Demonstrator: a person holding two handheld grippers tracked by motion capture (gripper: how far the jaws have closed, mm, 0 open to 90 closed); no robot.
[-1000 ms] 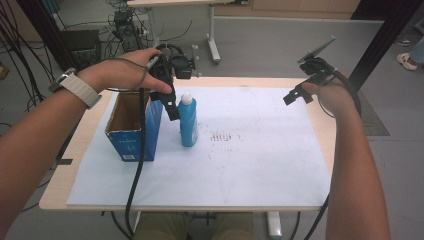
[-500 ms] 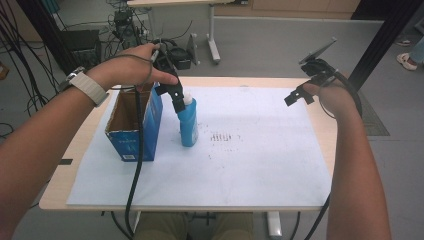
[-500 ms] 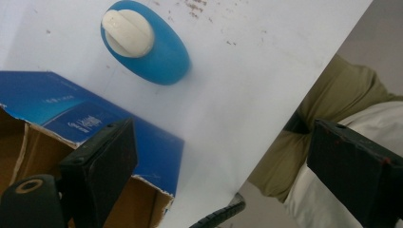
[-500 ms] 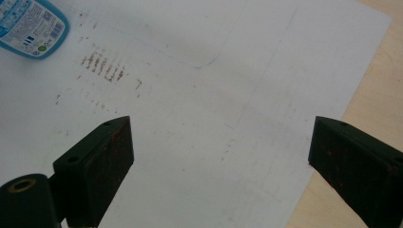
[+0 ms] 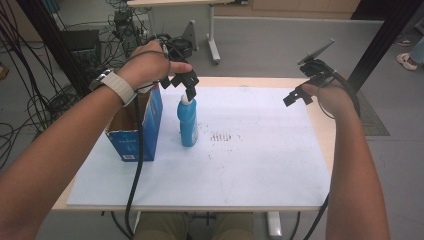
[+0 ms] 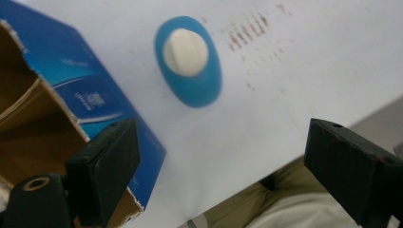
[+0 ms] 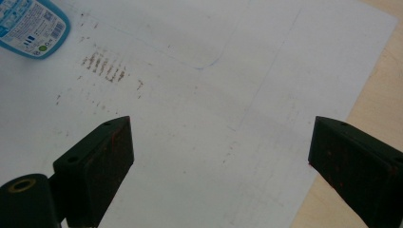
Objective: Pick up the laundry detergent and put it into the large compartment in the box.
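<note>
On the white sheet [image 5: 250,165] covering the table [image 5: 325,125], left of centre: one blue bottle [image 5: 188,122], upright, with a flattened oval body and a white ribbed cap [image 5: 186,100]; seen from above in the left gripper view it reads as a blue oval with the white cap [image 6: 185,52] in its middle. It stands just beside an open blue carton [image 5: 137,127] with bare brown card inside, a narrow gap between them; a patch of reddish-brown marks [image 5: 225,136] lies on the sheet to the bottle's other side. Left gripper [image 5: 181,84]: above the bottle's cap, pointing down, jaws spread wide with nothing between the pads; they have just been closing a little but are released and grip nothing. Compared with a second ago, when this gripper sat lower alongside the upper part of the bottle, it now stands above the cap, and the bottle has kept its place. Left forearm comes in from the lower left, wrist with a pale watch strap [image 5: 116,86] bent over the carton's top. Right gripper [image 5: 296,96]: held above the sheet's far right corner, well apart from the bottle, jaws open and empty, in the same place as before; right forearm runs straight up the right edge.
</note>
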